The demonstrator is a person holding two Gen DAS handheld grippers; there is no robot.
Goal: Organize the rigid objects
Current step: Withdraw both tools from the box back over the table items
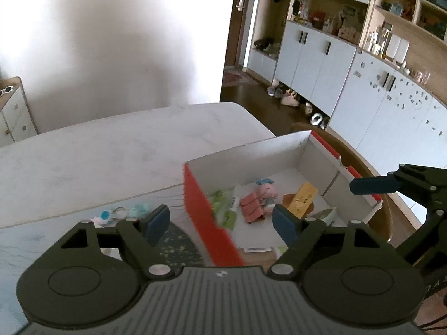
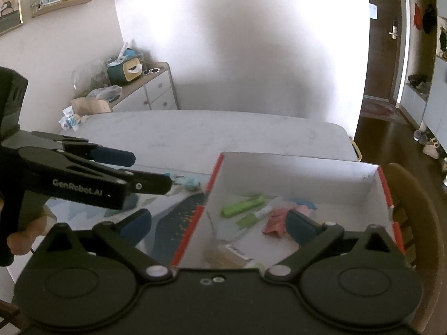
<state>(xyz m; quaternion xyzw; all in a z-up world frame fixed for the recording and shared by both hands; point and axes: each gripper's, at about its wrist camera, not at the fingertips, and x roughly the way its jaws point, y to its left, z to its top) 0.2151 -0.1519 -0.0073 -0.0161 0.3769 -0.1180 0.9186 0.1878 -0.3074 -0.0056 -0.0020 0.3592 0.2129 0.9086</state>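
We work at a pale marble-look table that carries the whole layout and leaves free surface on the far side for sorting. On its near right part stands the red-sided cardboard box, open at the top with white inner walls, which we judge to be the collection point for the rigid objects, since several already lie on its floor. Beside the box, on the left, a dark patterned mat lies flat on the table. Both tools hang above this zone and point down at a slant toward the box. The left gripper has its jaws spread wide with nothing between the pads; it straddles the box's red wall. The right gripper is likewise fully spread and empty, over the box interior. Inside the box we find a yellow rectangular pack, a pink folded item, a green bar and a small pink figure. Outside it, small light-blue trinkets rest on the table near the mat; we judge these the remaining pieces to collect.
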